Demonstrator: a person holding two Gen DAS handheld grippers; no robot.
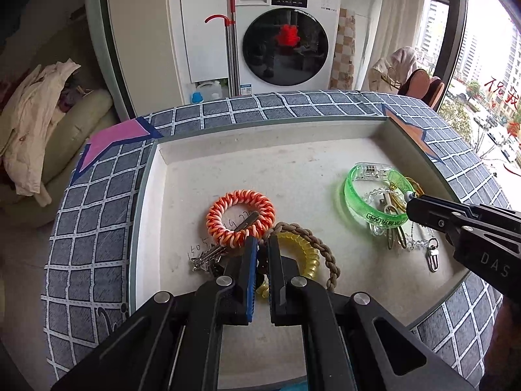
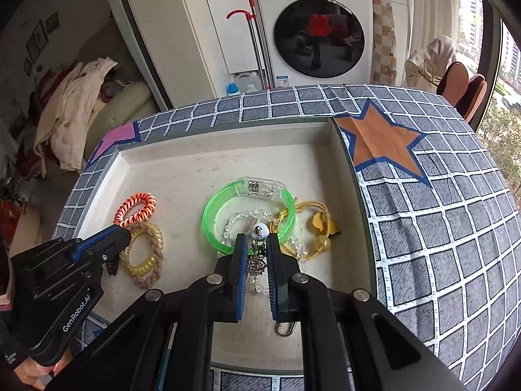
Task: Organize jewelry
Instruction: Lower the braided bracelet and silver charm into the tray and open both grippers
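A white tray (image 1: pixel 247 163) on a checked cloth holds the jewelry. On its left lie an orange-white coil bracelet (image 1: pixel 241 216), a yellow coil band (image 1: pixel 304 254) and a brown braided cord (image 1: pixel 322 251). My left gripper (image 1: pixel 263 244) stands almost shut over a dark clip or key piece beside them; whether it grips it is unclear. On the right lie a green bangle (image 2: pixel 249 216), a clear bead chain (image 2: pixel 241 220) and yellow cords (image 2: pixel 317 224). My right gripper (image 2: pixel 257 244) is narrowly open around a white bead charm (image 2: pixel 259 230) and a metal chain.
The tray (image 2: pixel 182 159) has raised walls. A pink star patch (image 1: pixel 112 145) lies on the cloth at the far left, an orange star patch (image 2: pixel 381 143) at the far right. A washing machine (image 1: pixel 286 36) and a sofa with clothes stand beyond the table.
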